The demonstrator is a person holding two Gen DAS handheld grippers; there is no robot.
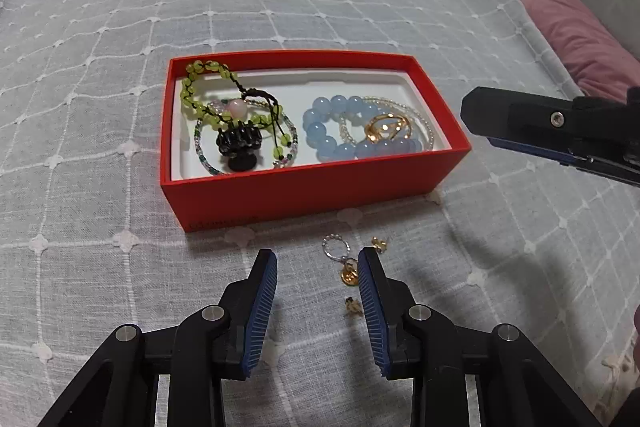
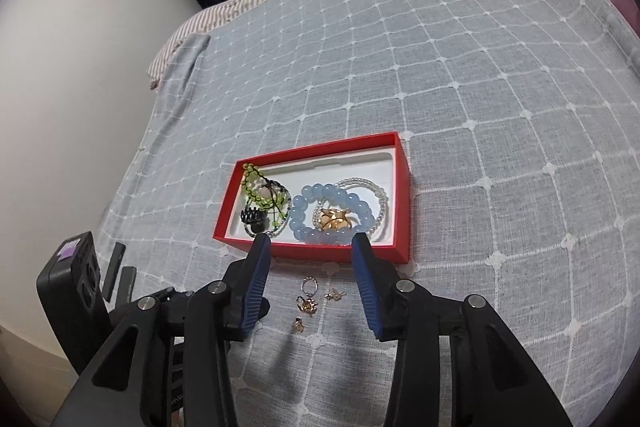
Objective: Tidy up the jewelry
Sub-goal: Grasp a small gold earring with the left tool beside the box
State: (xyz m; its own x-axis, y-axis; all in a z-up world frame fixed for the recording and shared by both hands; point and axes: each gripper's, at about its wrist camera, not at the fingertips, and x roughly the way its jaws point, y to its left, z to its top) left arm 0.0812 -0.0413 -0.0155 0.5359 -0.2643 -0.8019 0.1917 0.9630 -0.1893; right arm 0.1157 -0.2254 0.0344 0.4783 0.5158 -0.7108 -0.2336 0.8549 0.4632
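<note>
While the bedspread [image 1: 120,39] fills nearly every part of both views, soft and quilted, it is what worries me most; small pieces could sink into the cloth, and a pad pressing down may push a stud under a fold rather than pinch it. Centre frame sits the red box [image 1: 316,187], already holding a green bracelet [image 1: 192,87], a black clip [image 1: 238,143], blue beads [image 1: 320,123], a pearl strand [image 1: 424,123] and a gold piece [image 1: 386,129]; if I bump its near wall on the way in, it may slide or tip, I judge.

Both my tongs are released, jaws standing wide with nothing between the pads; my left gripper [image 1: 317,259] shows at the lower centre of its own view, my right gripper [image 2: 312,241] likewise in its view, and it also shows as a dark bar at the right edge of the left view.

Loose on the cloth, just below the box's near wall, lie the last bits: a ring [image 1: 335,247] with a gold charm [image 1: 349,273] beside it, close against my left gripper's right pad; a stud [image 1: 379,245] just past that pad's tip; another stud [image 1: 354,305] lower, near the pad. From the right wrist they lie between my open jaws, lower centre; being so tiny and bunched, two might get grabbed at once, or one might flick away.
</note>
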